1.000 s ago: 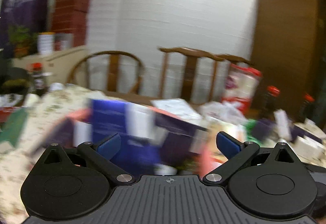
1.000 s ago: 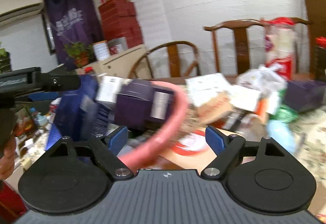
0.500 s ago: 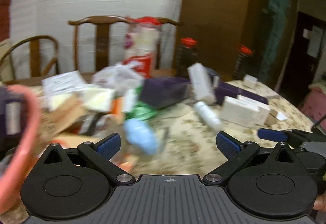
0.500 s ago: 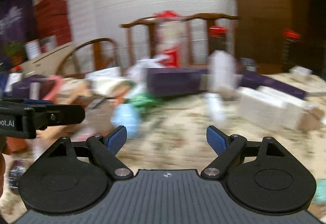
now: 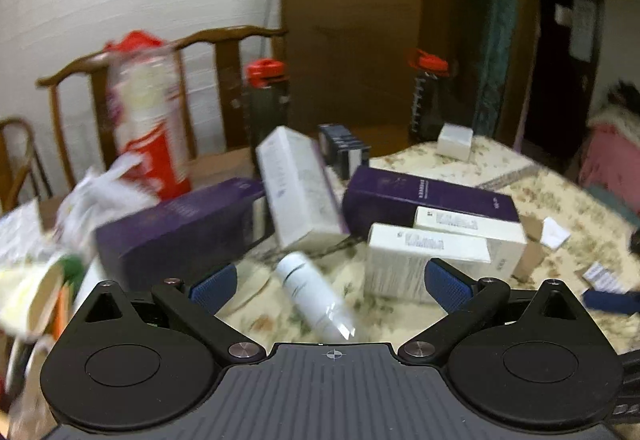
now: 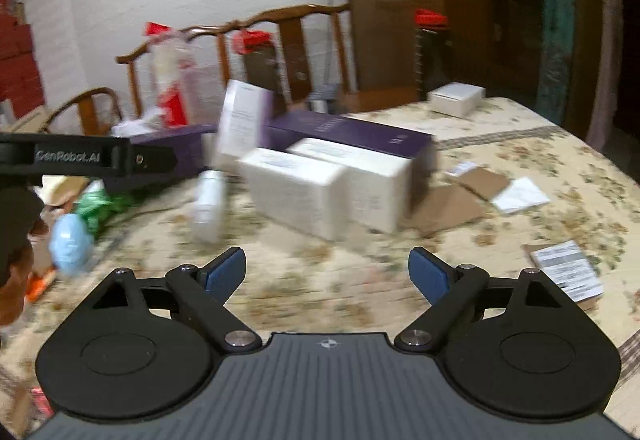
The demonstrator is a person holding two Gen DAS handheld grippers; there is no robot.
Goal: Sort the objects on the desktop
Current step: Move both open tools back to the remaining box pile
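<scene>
My left gripper (image 5: 330, 284) is open and empty above a floral tablecloth. A white tube (image 5: 314, 296) lies between its fingers' line of sight, a little ahead. Behind it stand two white boxes (image 5: 424, 260), a tilted white carton (image 5: 298, 183) and two purple boxes (image 5: 180, 232). My right gripper (image 6: 326, 274) is open and empty. Ahead of it are the white boxes (image 6: 296, 191), the white tube (image 6: 208, 207) and a long purple box (image 6: 352, 131). The left gripper's body (image 6: 80, 159) shows at the left edge of the right wrist view.
A red-and-white plastic jar (image 5: 148, 119), dark bottles with red caps (image 5: 266, 99) and wooden chairs (image 6: 280, 47) stand at the back. Cardboard scraps and papers (image 6: 480, 191) lie on the right. A small white box (image 6: 456, 97) sits far back. Bags and a light-blue object (image 6: 70, 240) crowd the left.
Both views have swung right, away from the blue and purple boxes and pink ring toward the white boxes and tube. Both grippers stay open and empty.
</scene>
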